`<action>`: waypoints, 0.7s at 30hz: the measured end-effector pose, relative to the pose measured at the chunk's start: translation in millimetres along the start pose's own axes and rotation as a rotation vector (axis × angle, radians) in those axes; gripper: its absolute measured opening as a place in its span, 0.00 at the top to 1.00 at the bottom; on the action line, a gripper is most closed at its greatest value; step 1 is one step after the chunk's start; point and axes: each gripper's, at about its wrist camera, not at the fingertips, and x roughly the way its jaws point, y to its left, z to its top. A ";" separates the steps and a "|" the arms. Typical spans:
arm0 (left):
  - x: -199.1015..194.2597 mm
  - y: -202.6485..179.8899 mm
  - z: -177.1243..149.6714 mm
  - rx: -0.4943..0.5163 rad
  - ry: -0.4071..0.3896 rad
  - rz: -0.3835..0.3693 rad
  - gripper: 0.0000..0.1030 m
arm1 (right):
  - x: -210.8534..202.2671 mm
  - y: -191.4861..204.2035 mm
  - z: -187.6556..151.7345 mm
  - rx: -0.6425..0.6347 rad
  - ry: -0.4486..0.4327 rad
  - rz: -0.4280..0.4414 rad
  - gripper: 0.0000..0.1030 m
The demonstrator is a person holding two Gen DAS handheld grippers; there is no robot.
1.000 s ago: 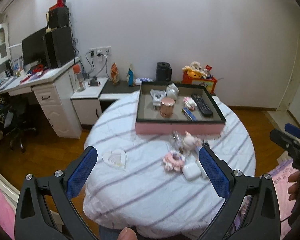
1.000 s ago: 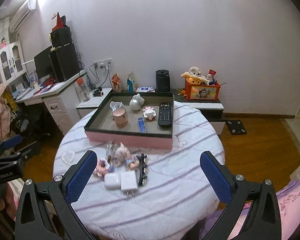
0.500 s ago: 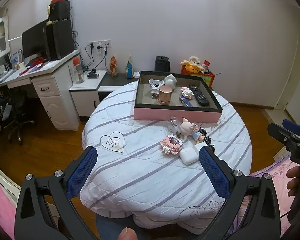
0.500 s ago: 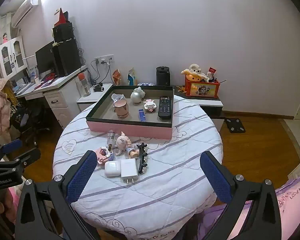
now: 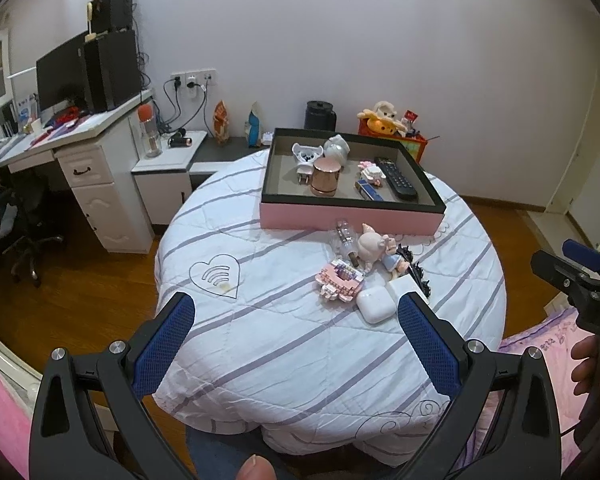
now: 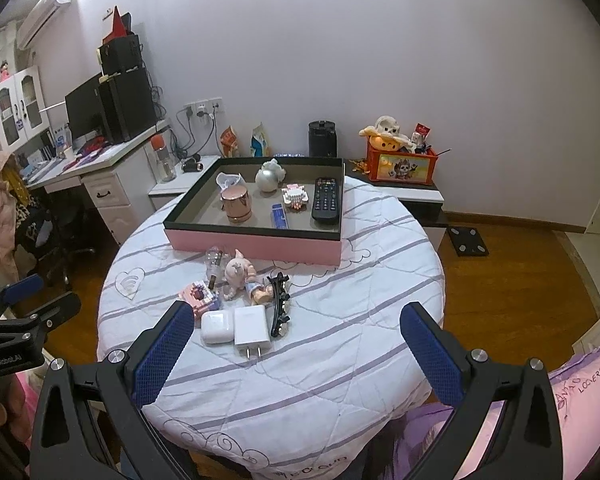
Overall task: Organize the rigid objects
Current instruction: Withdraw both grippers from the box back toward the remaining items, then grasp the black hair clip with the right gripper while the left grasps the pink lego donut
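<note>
A pink tray (image 5: 348, 216) (image 6: 256, 244) stands at the far side of the round table (image 5: 260, 340). It holds a copper cup (image 6: 237, 203), a remote (image 6: 326, 200), a blue lighter and small figures. In front of it lie a glass bottle (image 6: 214, 262), a pig figurine (image 6: 240, 272), a pink block toy (image 5: 338, 278), a white earbud case (image 6: 217, 326), a white charger (image 6: 252, 326) and a black hair clip (image 6: 279, 304). My left gripper (image 5: 296, 340) and right gripper (image 6: 296, 344) are both open and empty, held back above the table's near edge.
A white desk with a monitor (image 5: 64, 80) and an office chair stand to the left. A low cabinet with a black canister (image 6: 322, 138) and an orange toy box (image 6: 400, 162) runs along the wall. Pink bedding (image 6: 572, 400) lies at the right.
Both grippers have pulled back and risen from the table, so the tray and the loose objects look smaller and farther. Both stay open and empty.
</note>
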 end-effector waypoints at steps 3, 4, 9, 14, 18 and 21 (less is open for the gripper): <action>8.5 -1.8 -0.4 0.006 0.014 -0.004 0.00 | 7.9 1.4 -0.7 -0.006 0.019 -0.001 0.00; 11.4 -2.2 -0.5 0.008 0.019 -0.005 0.00 | 11.9 1.8 -1.6 -0.010 0.028 -0.003 0.00; 33.6 -5.2 -2.1 0.015 0.055 -0.015 0.00 | 38.7 2.9 -9.3 -0.015 0.097 -0.014 0.00; 61.3 -11.4 -2.4 0.026 0.093 -0.026 0.00 | 63.6 0.7 -18.8 -0.008 0.151 -0.003 0.00; 86.7 -17.7 -2.1 0.036 0.124 -0.033 0.00 | 81.2 -4.4 -21.5 0.007 0.185 -0.001 0.00; 108.1 -23.3 -1.6 0.042 0.152 -0.041 0.00 | 93.5 -9.5 -22.8 0.020 0.204 0.001 0.00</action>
